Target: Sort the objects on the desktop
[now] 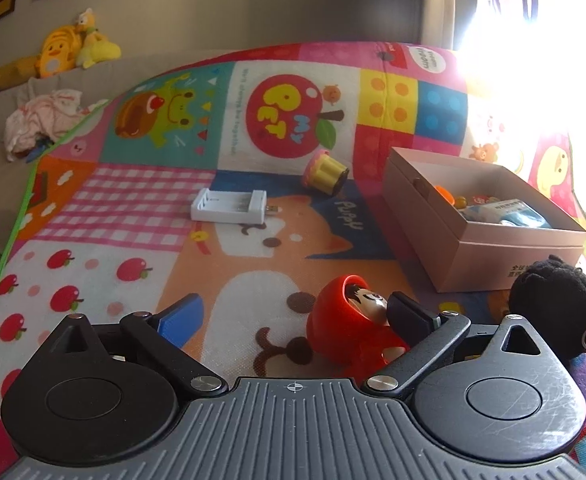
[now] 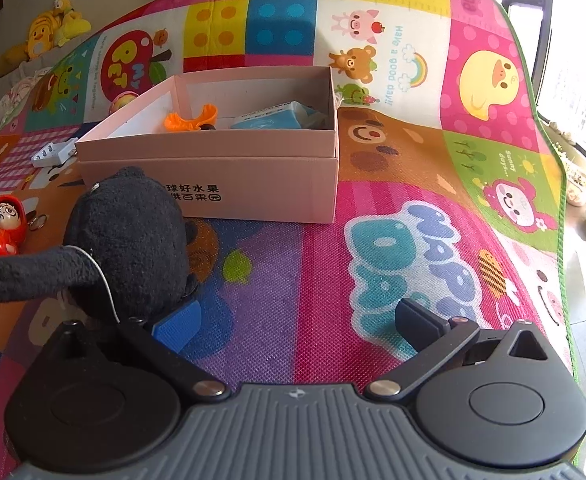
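Left tongs [image 1: 295, 316] nearest, spread wide and released, low over the mat [image 1: 133, 200], blue pad [image 1: 181, 318] on the left, black finger [image 1: 409, 314] on the right touching or just above the red doll [image 1: 349, 332]. Doll lies on its side inside the gap, close to the right finger, so the tongs look set to clamp it; not gripped yet. Further out, left to right: white charger [image 1: 229, 206] flat on the mat, yellow cup toy [image 1: 325, 170] tipped over, pink box [image 1: 481, 220] open with orange toy [image 1: 445, 194] and blue pack [image 1: 509, 210] already inside, so the box is likely the sorting bin. Black plush [image 1: 553, 300] sits just right of the doll, near the box corner.

Right tongs [image 2: 297, 318] also released, wide apart, nothing between the fingers, only mat [image 2: 333, 260]. Plush [image 2: 129, 236] is at the left blue pad [image 2: 177, 322], touching or just beside it, outside the gap. Box [image 2: 213, 168] straight ahead, doll [image 2: 1, 228] far left.

Both tongs point forward and level, angled slightly down. Left looks mid-approach; right looks parked, maybe waiting for the plush
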Tool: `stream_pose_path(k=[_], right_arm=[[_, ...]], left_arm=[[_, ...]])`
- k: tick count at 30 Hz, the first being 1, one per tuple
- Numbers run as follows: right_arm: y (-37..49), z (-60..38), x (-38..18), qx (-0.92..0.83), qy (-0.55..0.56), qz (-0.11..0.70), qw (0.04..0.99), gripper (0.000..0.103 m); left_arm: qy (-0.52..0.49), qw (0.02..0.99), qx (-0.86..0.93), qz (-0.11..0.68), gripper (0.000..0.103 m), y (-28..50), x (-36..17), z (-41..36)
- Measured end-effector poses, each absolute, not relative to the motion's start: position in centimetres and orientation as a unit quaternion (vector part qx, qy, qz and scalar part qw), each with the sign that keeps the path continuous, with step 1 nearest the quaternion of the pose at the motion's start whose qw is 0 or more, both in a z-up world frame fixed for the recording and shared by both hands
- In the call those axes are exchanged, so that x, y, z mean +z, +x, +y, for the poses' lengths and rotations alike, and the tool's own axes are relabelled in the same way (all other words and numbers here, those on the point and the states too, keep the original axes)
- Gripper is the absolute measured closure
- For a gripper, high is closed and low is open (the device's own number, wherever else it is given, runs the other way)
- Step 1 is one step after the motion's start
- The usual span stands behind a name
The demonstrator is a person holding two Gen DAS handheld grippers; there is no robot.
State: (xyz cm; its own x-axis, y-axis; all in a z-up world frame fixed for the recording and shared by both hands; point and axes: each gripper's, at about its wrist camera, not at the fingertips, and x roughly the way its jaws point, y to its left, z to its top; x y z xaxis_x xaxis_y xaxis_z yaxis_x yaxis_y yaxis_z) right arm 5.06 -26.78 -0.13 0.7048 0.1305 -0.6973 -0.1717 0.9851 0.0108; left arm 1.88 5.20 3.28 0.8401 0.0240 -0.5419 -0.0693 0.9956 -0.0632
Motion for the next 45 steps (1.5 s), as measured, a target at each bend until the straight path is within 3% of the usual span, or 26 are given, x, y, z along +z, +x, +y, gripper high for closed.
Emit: stream_pose_path(k=[17, 33, 34, 37, 45], right_arm=[[4.1, -26.4, 0.0, 0.12, -0.038, 0.373, 0.919, 0.0], [4.1, -20.7, 3.0, 0.212, -0.056, 0.3, 0.928, 0.0], [4.4, -20.3, 2.7, 0.208, -0.06, 0.301, 0.929, 0.002], [4.8, -19.7, 2.1, 0.209, -0.072, 0.322, 0.921, 0.038], [2.6, -22.8, 2.3, 0.191, -0.068, 0.33, 0.922, 0.039]], left_arm=[[0.002, 0.929, -0.164, 0.332, 0.002, -0.1, 1.4, -1.2], [0.021, 0.931, -0.117, 0.345, 0.002, -0.1, 1.7, 1.2], [0.022, 0.93, -0.12, 0.347, 0.002, -0.2, 1.6, 1.2], [0.037, 0.927, -0.127, 0.351, 0.002, -0.4, 1.4, 0.6], [0.056, 0.929, -0.092, 0.354, 0.001, -0.2, 1.5, 2.0]])
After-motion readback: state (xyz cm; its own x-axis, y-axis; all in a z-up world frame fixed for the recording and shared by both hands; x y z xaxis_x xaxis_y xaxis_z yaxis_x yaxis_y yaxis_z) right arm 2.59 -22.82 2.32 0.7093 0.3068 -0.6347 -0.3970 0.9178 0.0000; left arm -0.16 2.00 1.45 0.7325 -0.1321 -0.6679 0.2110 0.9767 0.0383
